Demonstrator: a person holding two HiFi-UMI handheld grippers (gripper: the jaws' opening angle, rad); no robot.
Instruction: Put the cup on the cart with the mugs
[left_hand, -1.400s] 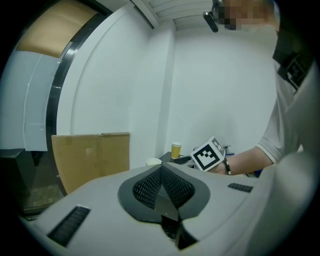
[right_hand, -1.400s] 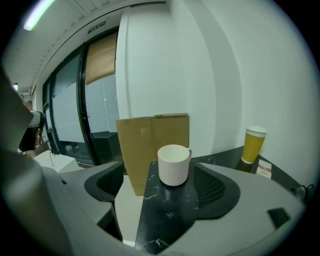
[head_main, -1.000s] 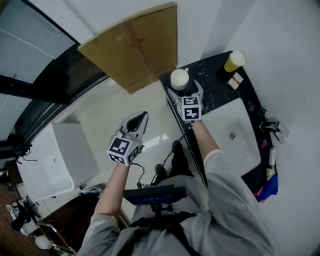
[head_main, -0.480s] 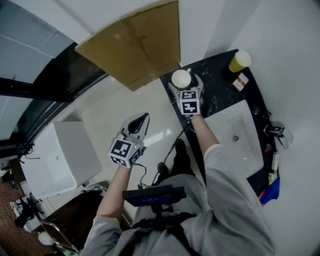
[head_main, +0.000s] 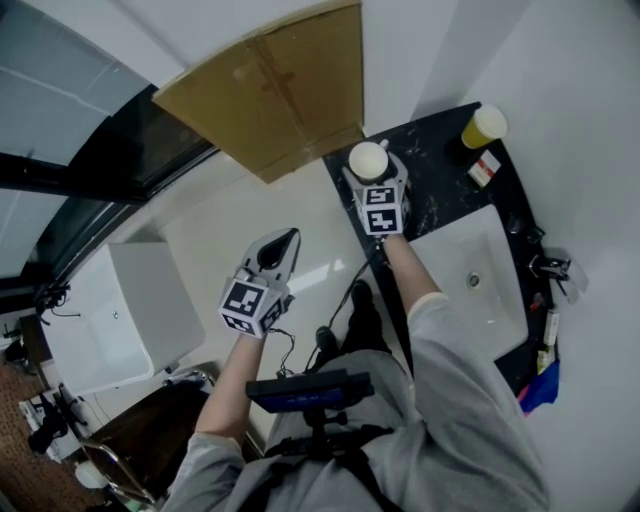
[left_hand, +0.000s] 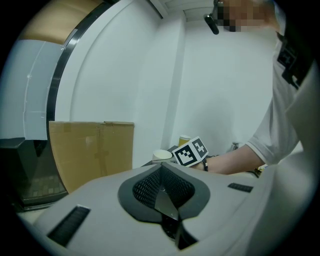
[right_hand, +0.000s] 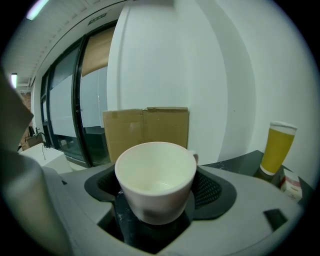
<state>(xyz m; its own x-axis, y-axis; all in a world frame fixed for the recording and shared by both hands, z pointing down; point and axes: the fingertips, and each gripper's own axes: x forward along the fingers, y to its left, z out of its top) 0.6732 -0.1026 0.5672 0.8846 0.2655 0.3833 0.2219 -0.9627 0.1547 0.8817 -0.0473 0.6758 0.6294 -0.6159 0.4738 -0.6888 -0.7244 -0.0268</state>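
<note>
Right gripper view puts the cup (right_hand: 156, 175) squarely between the jaws of the right gripper (head_main: 370, 172). They are closing on it now, but I don't judge the pads to be pressing yet. A second ago the cup stood just ahead of the jaw tips on the dark tabletop (head_main: 440, 175), so the reach is done and the grasp is starting. The left gripper (head_main: 280, 243) hangs off to the left over the floor, jaws together and empty. Once I have a firm hold, lifting comes next.

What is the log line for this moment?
stage: grasping cup | right gripper: jaws closing around cup on counter | left gripper: shut, empty
</note>
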